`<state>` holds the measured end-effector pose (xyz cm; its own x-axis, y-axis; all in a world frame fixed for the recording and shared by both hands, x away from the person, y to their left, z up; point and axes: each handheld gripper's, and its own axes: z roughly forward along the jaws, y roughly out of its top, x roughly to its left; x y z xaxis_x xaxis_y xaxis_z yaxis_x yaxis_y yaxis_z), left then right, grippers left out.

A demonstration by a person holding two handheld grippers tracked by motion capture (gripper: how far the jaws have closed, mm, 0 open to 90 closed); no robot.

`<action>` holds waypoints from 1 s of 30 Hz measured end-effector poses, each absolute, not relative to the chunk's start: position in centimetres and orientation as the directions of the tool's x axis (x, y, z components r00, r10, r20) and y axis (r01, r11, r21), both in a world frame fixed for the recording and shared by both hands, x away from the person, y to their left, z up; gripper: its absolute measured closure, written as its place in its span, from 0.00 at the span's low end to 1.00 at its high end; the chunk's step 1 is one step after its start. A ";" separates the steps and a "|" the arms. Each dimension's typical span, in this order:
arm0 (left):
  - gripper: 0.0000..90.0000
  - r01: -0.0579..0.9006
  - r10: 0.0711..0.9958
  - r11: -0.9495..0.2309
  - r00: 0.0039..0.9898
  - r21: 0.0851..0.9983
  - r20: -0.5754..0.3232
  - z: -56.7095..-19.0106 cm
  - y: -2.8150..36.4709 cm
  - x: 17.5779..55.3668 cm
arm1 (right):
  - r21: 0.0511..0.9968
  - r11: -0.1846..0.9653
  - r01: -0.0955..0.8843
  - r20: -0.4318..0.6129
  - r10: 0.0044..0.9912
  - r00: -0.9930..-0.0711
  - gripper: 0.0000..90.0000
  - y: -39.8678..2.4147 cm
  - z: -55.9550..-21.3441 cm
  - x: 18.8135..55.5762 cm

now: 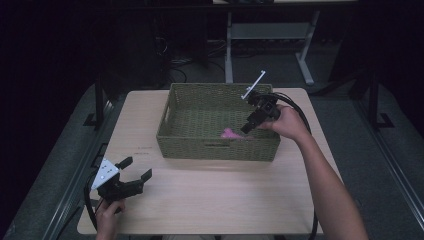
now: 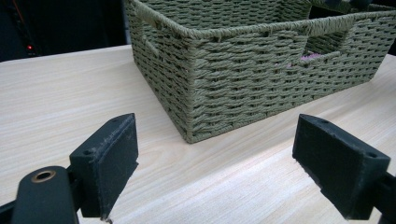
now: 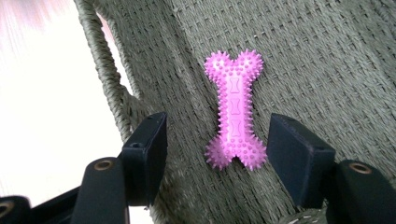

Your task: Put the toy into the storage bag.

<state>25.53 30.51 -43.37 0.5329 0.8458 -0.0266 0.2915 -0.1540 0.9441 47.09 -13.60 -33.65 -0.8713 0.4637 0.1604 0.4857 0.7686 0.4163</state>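
On the woven floor of the basket [image 1: 190,100], near its front wall, lies a pink rubber bone [image 3: 235,109] with spiky knobbed ends and a ribbed shaft. That basket is olive-green braided cord, rectangular, with a handle slot, set toward the far edge of a pale wood-grain table [image 1: 210,200] in a dark room. Right gripper [image 3: 217,156] hangs over the bone, jaws released, clear of it. Left gripper [image 1: 134,168] rests by the near left corner, jaws spread, grasping nothing.
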 end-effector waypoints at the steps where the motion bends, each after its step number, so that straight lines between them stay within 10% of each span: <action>1: 0.15 0.291 0.846 -0.155 0.532 0.944 -0.026 -43.4 30.5 25.5 | 0.418 0.768 0.486 0.160 0.464 -0.871 0.42 -13.7 -33.5 47.0; 30: 0.15 0.300 0.846 -0.161 0.533 0.940 -0.025 -43.5 30.3 25.7 | 0.466 0.760 0.452 0.111 0.457 -0.883 0.41 -15.3 -30.5 43.9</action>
<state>25.70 30.35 -43.49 0.5325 0.8460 -0.0253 0.3000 -0.1607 0.9403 43.91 -15.27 -30.52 -0.8826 0.4569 0.1107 0.4521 0.7604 0.4663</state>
